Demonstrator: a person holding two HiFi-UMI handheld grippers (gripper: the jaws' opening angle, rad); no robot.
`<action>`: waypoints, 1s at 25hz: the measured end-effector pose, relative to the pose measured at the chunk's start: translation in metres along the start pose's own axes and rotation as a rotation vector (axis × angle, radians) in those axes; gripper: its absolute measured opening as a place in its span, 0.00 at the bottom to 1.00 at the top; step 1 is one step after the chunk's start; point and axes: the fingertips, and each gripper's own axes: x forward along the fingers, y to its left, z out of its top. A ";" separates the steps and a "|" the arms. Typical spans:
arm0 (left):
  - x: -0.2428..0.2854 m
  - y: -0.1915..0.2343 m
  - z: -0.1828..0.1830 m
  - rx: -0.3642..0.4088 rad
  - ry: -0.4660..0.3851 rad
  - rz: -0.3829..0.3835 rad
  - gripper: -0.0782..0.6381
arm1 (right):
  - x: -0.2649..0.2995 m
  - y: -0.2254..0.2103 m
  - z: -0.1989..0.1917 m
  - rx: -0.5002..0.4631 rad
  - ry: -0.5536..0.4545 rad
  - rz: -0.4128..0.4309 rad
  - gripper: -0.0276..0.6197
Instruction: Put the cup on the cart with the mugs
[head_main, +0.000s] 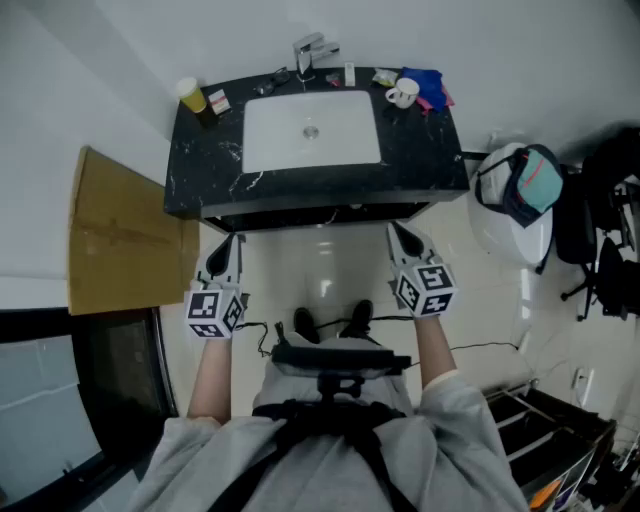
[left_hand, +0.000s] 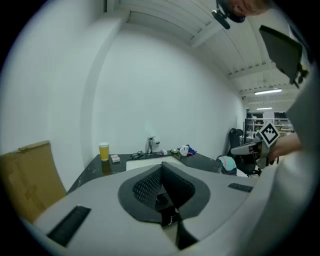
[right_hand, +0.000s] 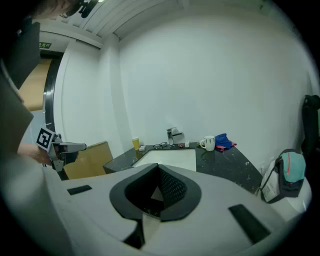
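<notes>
A yellow cup (head_main: 191, 94) stands at the back left corner of the black marble counter (head_main: 210, 165); it also shows as the yellow cup (left_hand: 103, 150) in the left gripper view and the yellow cup (right_hand: 135, 143) in the right gripper view. A white mug (head_main: 402, 95) sits at the back right, beside a blue cloth (head_main: 428, 84). My left gripper (head_main: 232, 240) and right gripper (head_main: 398, 234) hover side by side just in front of the counter's edge, well short of the cup. Both are shut and hold nothing. The jaws meet in both gripper views.
A white sink (head_main: 312, 130) with a faucet (head_main: 312, 50) fills the counter's middle. A cardboard box (head_main: 115, 235) leans at the left. At the right are a white bin with a bag (head_main: 515, 195) and a black chair (head_main: 605, 235). A dark metal rack (head_main: 560, 430) shows at bottom right.
</notes>
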 end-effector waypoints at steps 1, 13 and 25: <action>0.005 -0.008 0.001 -0.003 0.000 -0.012 0.11 | -0.003 -0.004 0.000 -0.003 0.000 -0.003 0.04; 0.068 -0.105 0.025 0.029 -0.001 -0.134 0.11 | -0.043 -0.076 0.014 -0.002 -0.027 -0.029 0.04; 0.120 -0.194 0.059 0.097 -0.012 -0.232 0.11 | -0.070 -0.133 0.040 -0.033 -0.068 -0.034 0.04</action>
